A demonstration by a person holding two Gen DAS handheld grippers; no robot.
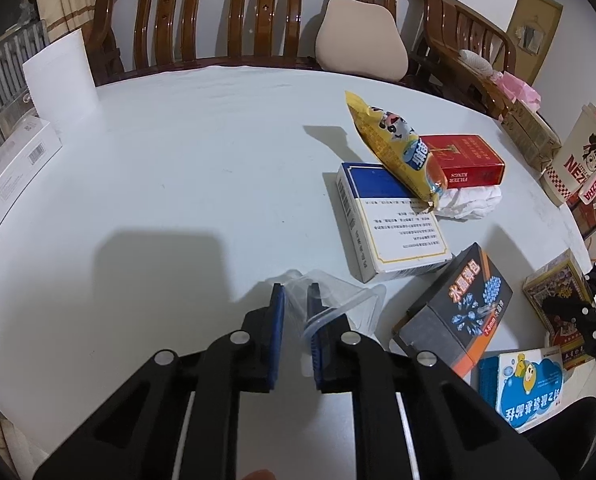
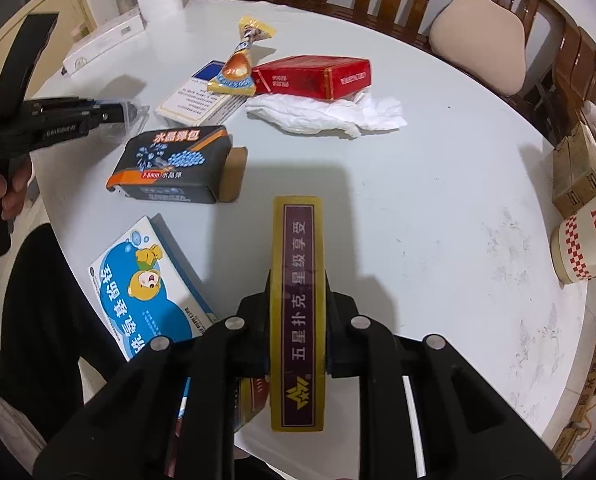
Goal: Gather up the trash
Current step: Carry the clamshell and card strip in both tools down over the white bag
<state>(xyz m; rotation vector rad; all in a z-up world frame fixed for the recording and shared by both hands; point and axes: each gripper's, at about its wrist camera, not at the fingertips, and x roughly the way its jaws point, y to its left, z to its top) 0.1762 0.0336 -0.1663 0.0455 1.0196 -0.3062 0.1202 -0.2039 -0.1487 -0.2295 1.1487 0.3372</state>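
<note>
White table (image 1: 178, 160), wooden chairs (image 1: 218, 20) behind

Each black plastic tool (image 1: 296, 320) has blue pads (image 1: 278, 320), silver round screws and white lettering.

A round white table (image 1: 178, 184) fills the scene, and behind it a dark wooden bench (image 1: 218, 12) with slatted back curves along the far side. A beige cushion (image 1: 360, 40) leans upright against those slats. At the table's far left edge stands a white paper roll (image 1: 60, 84), and just beside it lies a long white box (image 1: 14, 176) with a barcode. Over on the right, off the table, sits a cream bucket (image 1: 580, 160) printed with red checks and the word NEZHA, with brown cardboard cartons (image 2: 578, 168) stacked next to it. Something pink (image 1: 518, 86) rests on the bench's end, too crumpled to identify.
</note>
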